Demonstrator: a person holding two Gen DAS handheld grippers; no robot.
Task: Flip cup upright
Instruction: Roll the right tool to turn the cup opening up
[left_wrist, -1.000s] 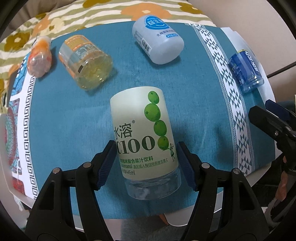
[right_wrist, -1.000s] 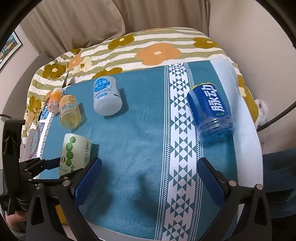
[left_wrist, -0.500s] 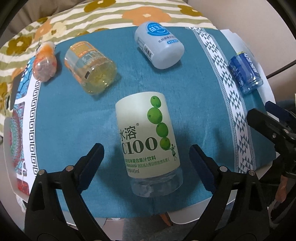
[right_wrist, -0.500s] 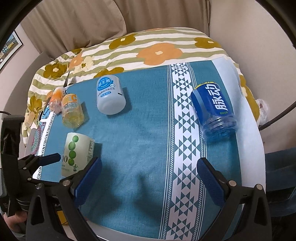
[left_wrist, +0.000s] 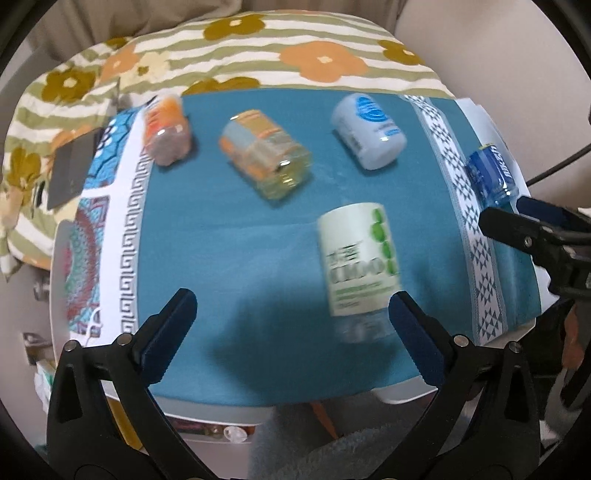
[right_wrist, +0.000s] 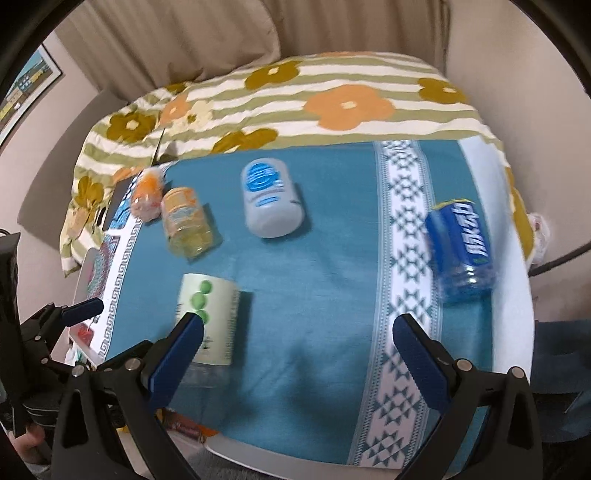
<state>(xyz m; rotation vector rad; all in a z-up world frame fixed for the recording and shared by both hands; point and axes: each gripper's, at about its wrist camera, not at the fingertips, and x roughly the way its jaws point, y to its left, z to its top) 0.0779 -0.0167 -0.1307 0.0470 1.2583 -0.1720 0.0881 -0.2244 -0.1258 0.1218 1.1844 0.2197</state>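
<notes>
The pale green cup (left_wrist: 360, 260) with green dots stands on the teal cloth with its clear end toward me, also in the right wrist view (right_wrist: 211, 317). My left gripper (left_wrist: 291, 325) is open and empty, drawn back to the left of it; its right finger is close beside the cup. My right gripper (right_wrist: 295, 339) is open and empty over the cloth, its left finger in front of the green cup. A yellow-orange cup (left_wrist: 266, 160), a white cup (left_wrist: 367, 131), a blue cup (right_wrist: 460, 247) and a small orange cup (left_wrist: 166, 129) lie on their sides.
The teal cloth (left_wrist: 229, 240) covers a white table whose front edge is just under my fingers. A flowered striped blanket (right_wrist: 332, 103) lies behind. A dark phone (left_wrist: 70, 173) rests at the far left. The right gripper shows at the right edge of the left wrist view (left_wrist: 535, 240).
My left gripper opened off the green cup, then pulled back and to the left, leaving it standing on the cloth. The right gripper shifted a little to the left.
</notes>
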